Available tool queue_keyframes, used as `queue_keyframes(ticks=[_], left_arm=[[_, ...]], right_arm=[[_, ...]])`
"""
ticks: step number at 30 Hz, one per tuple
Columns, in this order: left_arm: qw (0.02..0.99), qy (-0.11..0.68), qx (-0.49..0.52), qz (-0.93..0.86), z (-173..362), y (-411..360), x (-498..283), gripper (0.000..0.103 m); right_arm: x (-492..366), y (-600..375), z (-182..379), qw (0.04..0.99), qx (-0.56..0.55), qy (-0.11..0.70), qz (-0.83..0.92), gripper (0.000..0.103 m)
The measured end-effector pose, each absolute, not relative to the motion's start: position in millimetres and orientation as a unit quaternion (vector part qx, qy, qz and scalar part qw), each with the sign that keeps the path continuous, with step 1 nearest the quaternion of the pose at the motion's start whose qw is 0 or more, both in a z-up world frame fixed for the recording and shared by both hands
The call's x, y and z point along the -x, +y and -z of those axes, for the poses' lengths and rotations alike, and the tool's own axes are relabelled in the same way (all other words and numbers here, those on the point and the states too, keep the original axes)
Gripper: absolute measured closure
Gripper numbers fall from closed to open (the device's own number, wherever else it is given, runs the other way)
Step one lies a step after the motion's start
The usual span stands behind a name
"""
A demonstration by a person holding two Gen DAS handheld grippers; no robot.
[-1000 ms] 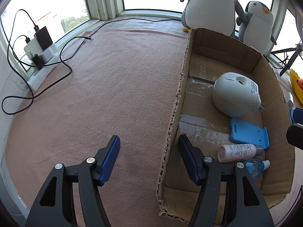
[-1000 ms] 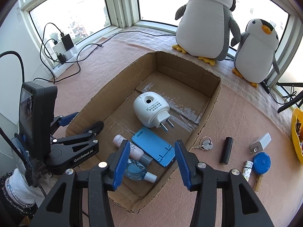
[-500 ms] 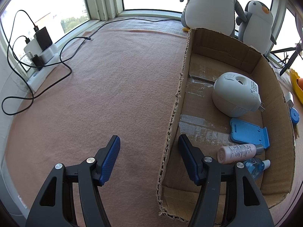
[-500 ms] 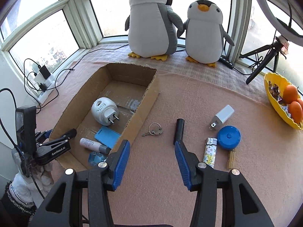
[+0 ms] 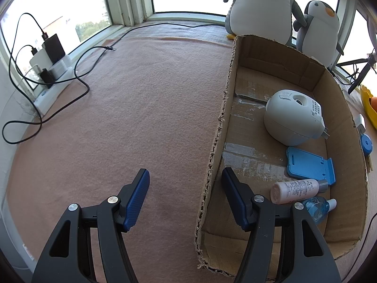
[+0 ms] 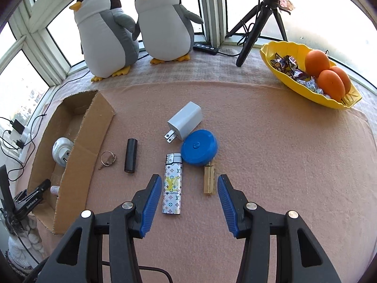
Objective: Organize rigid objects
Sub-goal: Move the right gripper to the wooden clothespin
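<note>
My right gripper point(image 6: 188, 188) is open and empty above the pink mat, with a patterned lighter point(image 6: 172, 184) and a wooden clothespin point(image 6: 209, 179) between its fingers. Beyond lie a blue round case point(image 6: 199, 147), a white charger point(image 6: 185, 123), a black cylinder point(image 6: 130, 152) and keys point(image 6: 107, 160). My left gripper point(image 5: 186, 184) is open and straddles the left wall of the cardboard box point(image 5: 215, 141). The box holds a white plug-in device point(image 5: 292, 118), a blue stand point(image 5: 309, 165), a pink bottle point(image 5: 295, 191) and a blue bottle point(image 5: 318, 208).
Two plush penguins point(image 6: 132, 28) stand at the back by the window. A yellow bowl point(image 6: 308, 94) with oranges and sweets sits back right beside a black tripod point(image 6: 256, 26). A power strip with cables point(image 5: 49, 63) lies at the far left.
My right gripper has swung right, away from the box, and now hangs over the loose items on the mat. My left gripper has not moved.
</note>
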State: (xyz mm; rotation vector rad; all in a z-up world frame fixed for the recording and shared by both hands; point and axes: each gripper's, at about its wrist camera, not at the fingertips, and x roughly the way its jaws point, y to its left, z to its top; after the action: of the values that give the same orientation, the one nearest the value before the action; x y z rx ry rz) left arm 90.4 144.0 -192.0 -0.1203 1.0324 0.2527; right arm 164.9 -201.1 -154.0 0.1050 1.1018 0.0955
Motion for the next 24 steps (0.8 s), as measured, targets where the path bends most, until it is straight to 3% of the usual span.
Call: queue_keyframes(ticks=[5, 11, 20, 24], left_arm=[[0.86, 0.492, 0.058, -0.121, 192, 144, -90, 0.039], [0.86, 0.492, 0.058, -0.121, 192, 144, -90, 0.039], [0.86, 0.493, 0.059, -0.121, 193, 145, -90, 0.039], [0.86, 0.493, 0.059, -0.121, 193, 145, -90, 0.039]], right_arm=[[-171, -208, 168, 0.843, -0.037, 0.536, -0.034, 0.058], [-182, -204, 183, 0.833, -0.014, 0.551, -0.032, 0.073], [-196, -192, 190, 0.826, 0.017, 0.563, -0.031, 0.075], [-201, -190, 194, 0.821, 0.029, 0.569, -0.03, 0.082]])
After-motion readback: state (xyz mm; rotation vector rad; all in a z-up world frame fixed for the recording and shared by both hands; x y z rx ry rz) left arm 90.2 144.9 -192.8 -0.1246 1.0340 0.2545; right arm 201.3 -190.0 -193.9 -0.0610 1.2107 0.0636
